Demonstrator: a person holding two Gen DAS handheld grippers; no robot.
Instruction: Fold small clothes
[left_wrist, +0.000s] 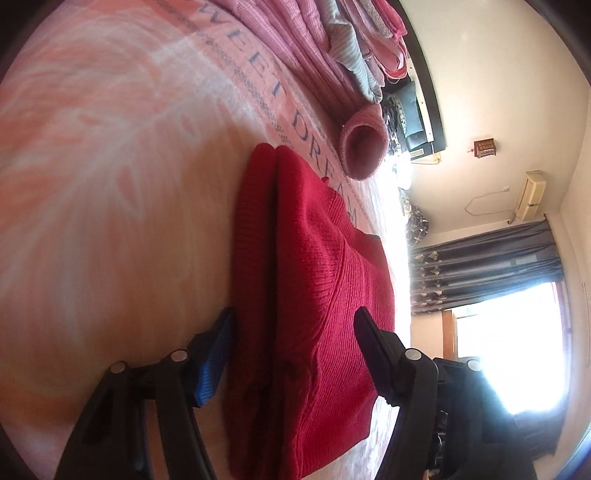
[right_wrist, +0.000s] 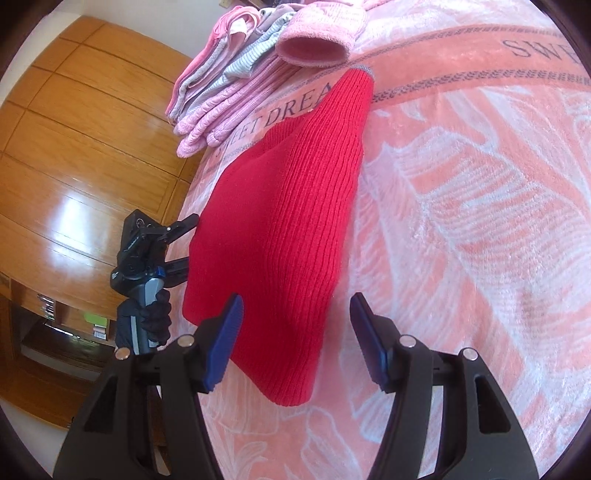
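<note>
A red knitted garment (left_wrist: 314, 295) lies folded on the pink bedspread (left_wrist: 110, 166). In the left wrist view my left gripper (left_wrist: 293, 328) is open, its two fingers standing on either side of the garment's near end. The right wrist view shows the same red garment (right_wrist: 284, 221) as a long ribbed strip. My right gripper (right_wrist: 295, 314) is open too, straddling the garment's near corner without pinching it. The left gripper (right_wrist: 183, 242) also shows there at the garment's left edge, held by a gloved hand (right_wrist: 157, 317).
A stack of folded pink and grey clothes (right_wrist: 229, 77) lies at the head of the bed, with a rolled pink knit piece (right_wrist: 314, 48) beside it. A wooden wardrobe (right_wrist: 74, 147) stands beside the bed. A curtained window (left_wrist: 498, 314) is across the room.
</note>
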